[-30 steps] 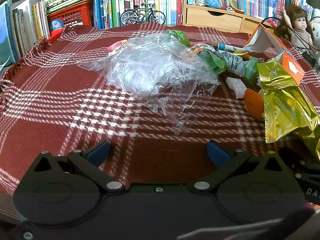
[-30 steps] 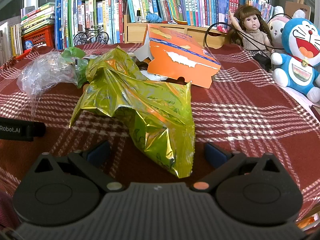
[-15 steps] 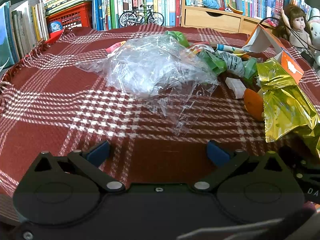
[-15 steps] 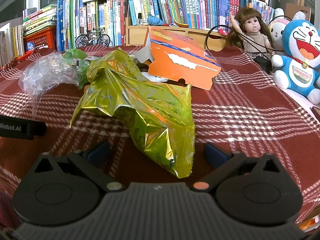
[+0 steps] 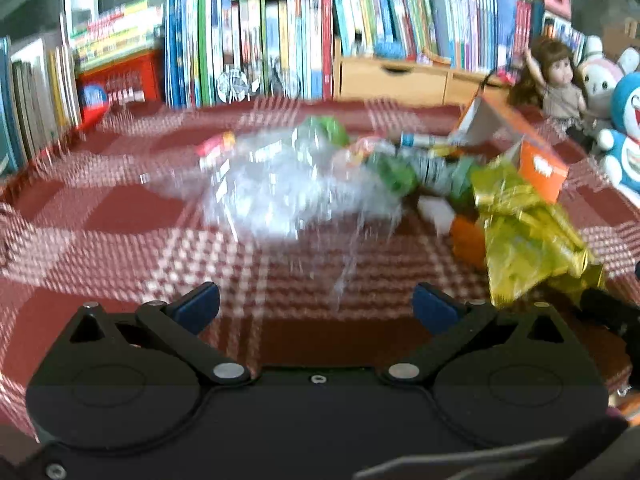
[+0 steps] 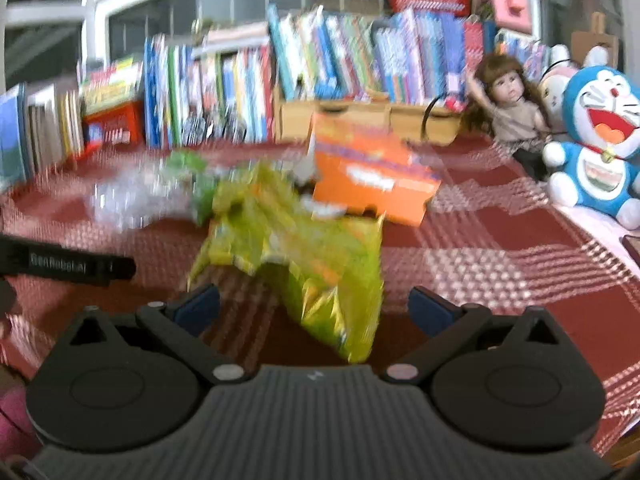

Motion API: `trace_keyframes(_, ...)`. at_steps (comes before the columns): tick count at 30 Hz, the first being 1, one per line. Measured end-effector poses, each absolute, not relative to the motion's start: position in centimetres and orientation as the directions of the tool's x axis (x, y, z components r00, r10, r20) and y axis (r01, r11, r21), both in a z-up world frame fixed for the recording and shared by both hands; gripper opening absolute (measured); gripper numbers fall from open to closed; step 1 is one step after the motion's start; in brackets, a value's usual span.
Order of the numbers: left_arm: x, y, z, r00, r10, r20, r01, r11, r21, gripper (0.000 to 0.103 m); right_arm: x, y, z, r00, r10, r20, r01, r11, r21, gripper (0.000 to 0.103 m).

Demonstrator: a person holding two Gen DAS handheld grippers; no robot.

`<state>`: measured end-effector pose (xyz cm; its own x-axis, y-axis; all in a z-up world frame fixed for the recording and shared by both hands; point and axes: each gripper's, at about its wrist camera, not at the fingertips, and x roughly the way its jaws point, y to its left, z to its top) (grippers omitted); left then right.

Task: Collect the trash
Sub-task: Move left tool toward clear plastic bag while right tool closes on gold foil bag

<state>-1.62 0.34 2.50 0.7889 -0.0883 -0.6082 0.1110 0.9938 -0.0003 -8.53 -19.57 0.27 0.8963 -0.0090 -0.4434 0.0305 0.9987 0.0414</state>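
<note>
Right wrist view: my right gripper (image 6: 314, 304) is sitting open around the crinkled yellow-green foil bag (image 6: 304, 248). I'm holding my left gripper (image 5: 316, 306) open too, facing the crumpled clear plastic film (image 5: 280, 188)

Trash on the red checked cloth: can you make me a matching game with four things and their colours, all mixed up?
Things:
1. crinkly snack bag
2. torn cardboard box
3. crumpled plastic wrap
4. cat plush toy

Colours:
A. blue and white
B. see-through
C. shiny yellow-green
D. orange

Pairs: 1-C, 2-D, 3-B, 4-A
</note>
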Motion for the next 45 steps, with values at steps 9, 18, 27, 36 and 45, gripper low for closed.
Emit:
trace_keyframes(9, 0.2, 1.0, 4.7, 0.837, -0.113, -0.535, 0.095, 0.994, -0.062, 0.103, -5.7, -18.9, 1.5, 0.932, -0.007, -0.362, 0.005, 1.0, -0.007, 0.103)
trace_keyframes(18, 2.6, 0.4, 3.4, 0.831, -0.128, -0.541, 0.09, 0.991, -0.096, 0.103, -3.6, -16.9, 0.3, 0.914, 0.031, -0.403, -0.071, 0.994, -0.086, 0.093)
trace_keyframes(27, 2.6, 0.0, 2.3, 0.854, -0.116, -0.507, 0.075, 0.992, -0.101, 0.102, -3.5, -16.0, -0.2, 0.906, 0.042, -0.421, -0.107, 0.985, -0.133, 0.077)
trace_keyframes(36, 2.6, 0.6, 1.6, 0.844, -0.144, -0.516, 0.074, 0.985, -0.154, 0.092, -3.8, -15.5, -0.5, 0.912, 0.042, -0.408, -0.12, 0.979, -0.167, 0.063)
trace_keyframes(45, 2.0, 0.7, 2.4, 0.844, -0.167, -0.509, 0.09, 0.981, -0.172, 0.05, -4.1, -15.7, 0.3, 0.929, 0.03, -0.368, -0.093, 0.984, -0.155, 0.033)
